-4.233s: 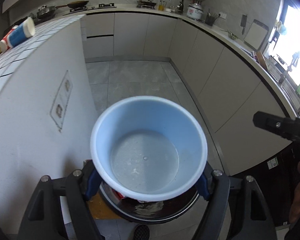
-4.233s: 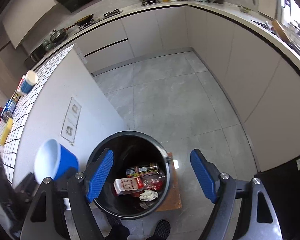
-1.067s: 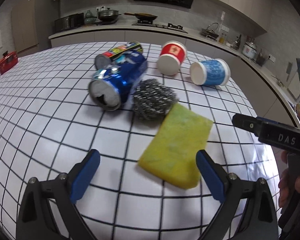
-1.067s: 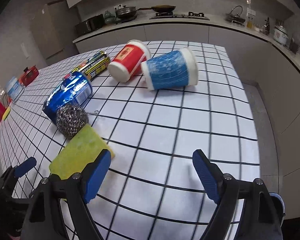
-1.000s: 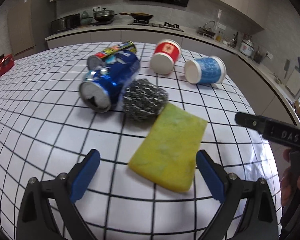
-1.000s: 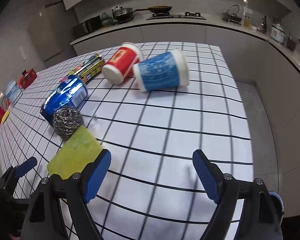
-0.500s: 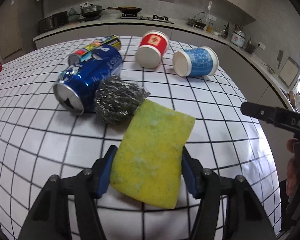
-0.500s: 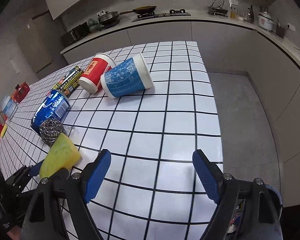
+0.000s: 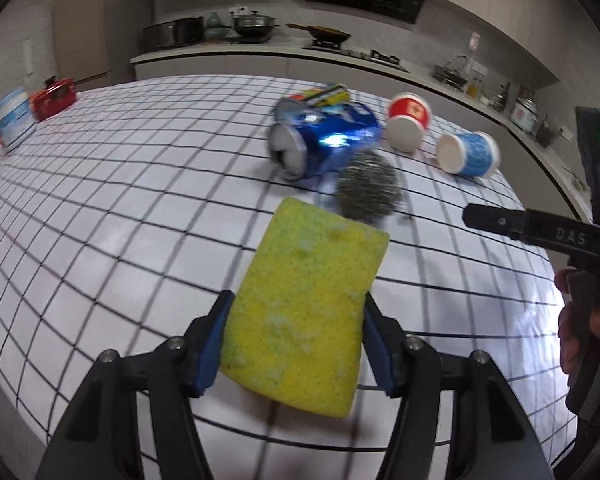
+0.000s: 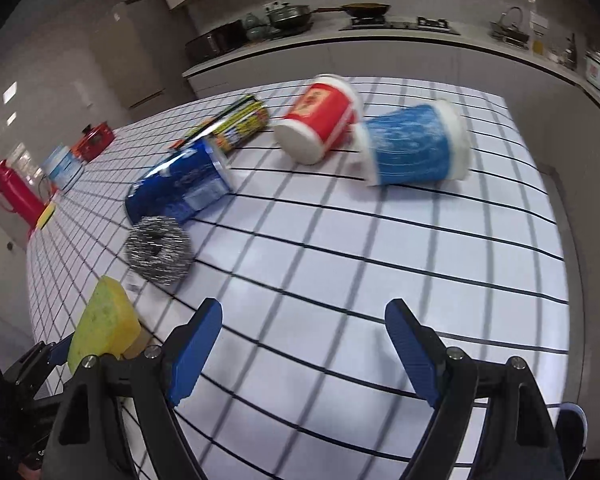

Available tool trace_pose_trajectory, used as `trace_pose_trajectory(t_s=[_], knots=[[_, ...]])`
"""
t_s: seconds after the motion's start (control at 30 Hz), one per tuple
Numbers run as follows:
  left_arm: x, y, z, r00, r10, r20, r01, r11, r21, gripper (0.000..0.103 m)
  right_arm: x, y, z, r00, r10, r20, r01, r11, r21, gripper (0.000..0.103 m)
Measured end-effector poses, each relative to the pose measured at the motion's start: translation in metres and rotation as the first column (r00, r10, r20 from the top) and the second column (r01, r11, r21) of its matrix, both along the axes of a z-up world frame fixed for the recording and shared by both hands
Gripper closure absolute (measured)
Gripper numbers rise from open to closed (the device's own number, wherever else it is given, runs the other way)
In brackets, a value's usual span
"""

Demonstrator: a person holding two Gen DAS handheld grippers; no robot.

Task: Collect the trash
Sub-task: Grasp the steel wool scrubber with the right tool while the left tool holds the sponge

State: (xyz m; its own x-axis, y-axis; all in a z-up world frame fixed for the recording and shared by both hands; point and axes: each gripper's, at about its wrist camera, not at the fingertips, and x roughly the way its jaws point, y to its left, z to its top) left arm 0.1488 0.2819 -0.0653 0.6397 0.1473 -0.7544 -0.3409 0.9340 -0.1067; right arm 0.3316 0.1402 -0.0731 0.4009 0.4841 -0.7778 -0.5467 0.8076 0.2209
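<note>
My left gripper is shut on a yellow sponge and holds it just above the white tiled counter. The sponge also shows in the right wrist view. Beyond it lie a steel wool scrubber, a blue can, a yellow patterned can, a red cup and a blue cup, all on their sides. My right gripper is open and empty above the counter, short of the blue cup and red cup.
At the counter's far left stand a white-blue tub, a red box and a red flask. The counter's right edge drops to the floor. Kitchen worktops with pans run along the back.
My left gripper has lifted the sponge off the counter and drawn it back from the scrubber. The right gripper has swung closer toward the cups, still open.
</note>
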Motion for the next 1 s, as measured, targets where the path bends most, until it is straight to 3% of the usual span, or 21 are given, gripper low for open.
trace_pose_trajectory(t_s=[0.23,0.7,0.77,0.8,0.83,1.0], knots=[[0.001,0.037,-0.009,0.997,0.079,-0.014,-0.079,0.997,-0.002,0.041,-0.011,0.048,-0.001,0.995,0.100,0.013,-0.100,0.995,0.006,0.018],[0.016,0.074,-0.007,0.999,0.052,-0.013,-0.052,0.999,-0.004,0.041,0.005,0.114,-0.015,0.993,0.118,-0.009,-0.118,0.993,-0.008,0.018],[0.018,0.077,-0.007,0.999,0.049,-0.014,-0.049,0.999,-0.005,0.041,0.006,0.120,-0.020,0.992,0.122,-0.024,-0.122,0.992,-0.016,0.023],[0.019,0.078,-0.008,0.999,0.047,-0.015,-0.047,0.999,-0.008,0.041,0.006,0.123,-0.022,0.991,0.127,-0.035,-0.127,0.992,-0.015,0.031],[0.020,0.078,-0.008,0.999,0.045,-0.015,-0.045,0.999,-0.007,0.041,0.006,0.124,-0.024,0.990,0.132,-0.043,-0.133,0.991,-0.013,0.045],[0.025,0.069,-0.008,1.000,0.022,-0.004,-0.022,1.000,-0.018,0.041,-0.001,0.120,-0.020,0.991,0.134,-0.008,-0.134,0.991,-0.015,0.050]])
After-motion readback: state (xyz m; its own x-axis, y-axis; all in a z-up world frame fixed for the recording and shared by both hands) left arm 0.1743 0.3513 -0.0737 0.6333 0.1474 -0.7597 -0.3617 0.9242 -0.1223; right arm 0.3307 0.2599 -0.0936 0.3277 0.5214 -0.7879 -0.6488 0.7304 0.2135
